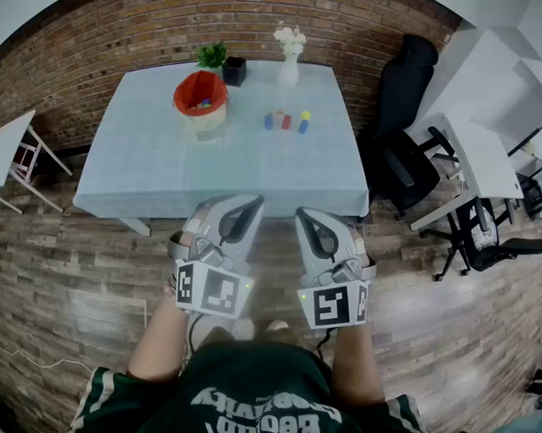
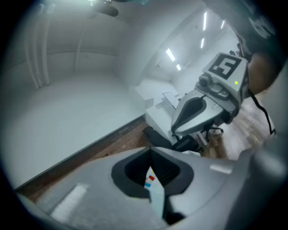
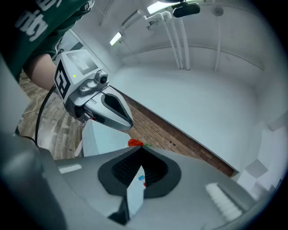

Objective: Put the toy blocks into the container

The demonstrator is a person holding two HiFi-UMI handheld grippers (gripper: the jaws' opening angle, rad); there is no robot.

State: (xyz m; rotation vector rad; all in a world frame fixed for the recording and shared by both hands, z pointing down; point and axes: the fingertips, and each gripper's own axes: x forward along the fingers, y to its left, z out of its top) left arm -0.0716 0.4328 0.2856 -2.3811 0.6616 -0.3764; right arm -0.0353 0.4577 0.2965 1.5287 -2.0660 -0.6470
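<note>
Three small toy blocks stand in a row on the light blue table (image 1: 148, 176): a blue one (image 1: 268, 120), a red one (image 1: 286, 121) and a yellow-topped one (image 1: 304, 121). Left of them sits the red container (image 1: 201, 93), with a few blocks inside. My left gripper (image 1: 251, 202) and right gripper (image 1: 305, 214) hang side by side over the floor, short of the table's near edge. Both are shut and hold nothing. In the right gripper view the jaws (image 3: 141, 150) meet below the container (image 3: 134, 143). The left gripper view shows its jaws (image 2: 150, 152) closed the same way.
A white vase of flowers (image 1: 288, 70), a black pot (image 1: 233, 70) and a small plant (image 1: 212, 54) line the table's far edge by the brick wall. Black office chairs (image 1: 403, 109) and white desks (image 1: 486, 156) stand at the right. A small white table (image 1: 7, 149) is at the left.
</note>
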